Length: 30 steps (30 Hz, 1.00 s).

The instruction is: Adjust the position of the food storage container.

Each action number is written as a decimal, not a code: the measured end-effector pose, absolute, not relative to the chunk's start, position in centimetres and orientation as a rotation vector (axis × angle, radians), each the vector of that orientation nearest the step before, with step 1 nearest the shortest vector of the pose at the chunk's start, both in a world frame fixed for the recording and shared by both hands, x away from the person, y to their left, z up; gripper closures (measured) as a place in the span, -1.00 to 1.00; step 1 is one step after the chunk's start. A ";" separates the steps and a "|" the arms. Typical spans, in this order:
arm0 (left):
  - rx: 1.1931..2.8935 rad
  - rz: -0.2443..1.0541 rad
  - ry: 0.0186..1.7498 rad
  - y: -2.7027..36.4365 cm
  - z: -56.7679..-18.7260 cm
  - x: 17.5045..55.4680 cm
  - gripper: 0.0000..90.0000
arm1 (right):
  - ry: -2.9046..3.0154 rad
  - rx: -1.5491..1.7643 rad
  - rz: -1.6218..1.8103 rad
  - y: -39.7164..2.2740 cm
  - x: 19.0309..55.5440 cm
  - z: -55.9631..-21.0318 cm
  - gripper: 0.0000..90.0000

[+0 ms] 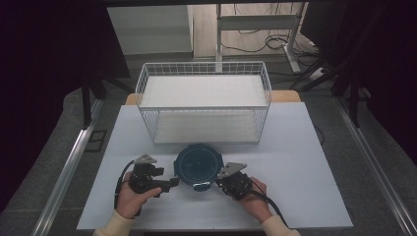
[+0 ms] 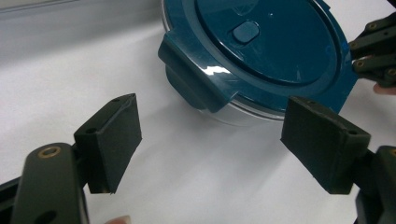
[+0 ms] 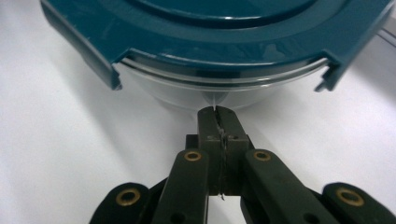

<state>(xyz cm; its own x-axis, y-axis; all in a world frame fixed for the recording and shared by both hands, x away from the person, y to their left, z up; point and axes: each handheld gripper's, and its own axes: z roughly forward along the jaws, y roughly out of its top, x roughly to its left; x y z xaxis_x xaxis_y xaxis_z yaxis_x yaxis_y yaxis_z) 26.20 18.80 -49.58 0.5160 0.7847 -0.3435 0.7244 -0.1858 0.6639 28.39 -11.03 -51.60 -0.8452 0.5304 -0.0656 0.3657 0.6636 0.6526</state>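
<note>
The round container with the teal clip-on lid (image 1: 198, 166) sits on the white table (image 1: 295, 196), just before the wire basket (image 1: 204, 101). To unlatch it cleanly, I'd brace one side and lever the other. The left gripper (image 2: 210, 140) hangs open beside a side latch (image 2: 196, 79); the right gripper (image 3: 218, 113), jaws pressed together, noses under the rim, both hands held low.

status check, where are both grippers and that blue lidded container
Left gripper open, just short of the container's lid latch. Right gripper shut, tips at the container wall below the lid. Wire basket behind, nothing blocking.
</note>
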 end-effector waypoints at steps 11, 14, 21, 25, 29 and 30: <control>1.889 0.075 1.229 19.7 -49.4 26.3 -0.57 | 2.583 0.802 1.078 -13.2 28.1 -49.9 0.99; 1.853 0.063 1.214 20.1 -49.1 26.3 -0.57 | 2.549 0.838 1.111 -14.5 28.3 -49.3 0.97; 1.860 0.085 1.210 20.0 -49.0 26.2 -0.57 | 2.401 1.071 1.274 -17.7 29.1 -47.8 -0.29; 1.860 0.099 1.205 19.8 -48.7 26.0 -0.57 | 2.382 1.133 1.309 -18.8 29.3 -47.3 -0.43; 1.847 0.113 1.204 19.8 -48.5 25.9 -0.58 | 2.378 1.184 1.355 -19.6 29.5 -47.1 -0.52; 1.839 0.116 1.193 19.8 -48.3 25.8 -0.59 | 2.378 1.183 1.360 -19.6 29.5 -47.1 -0.56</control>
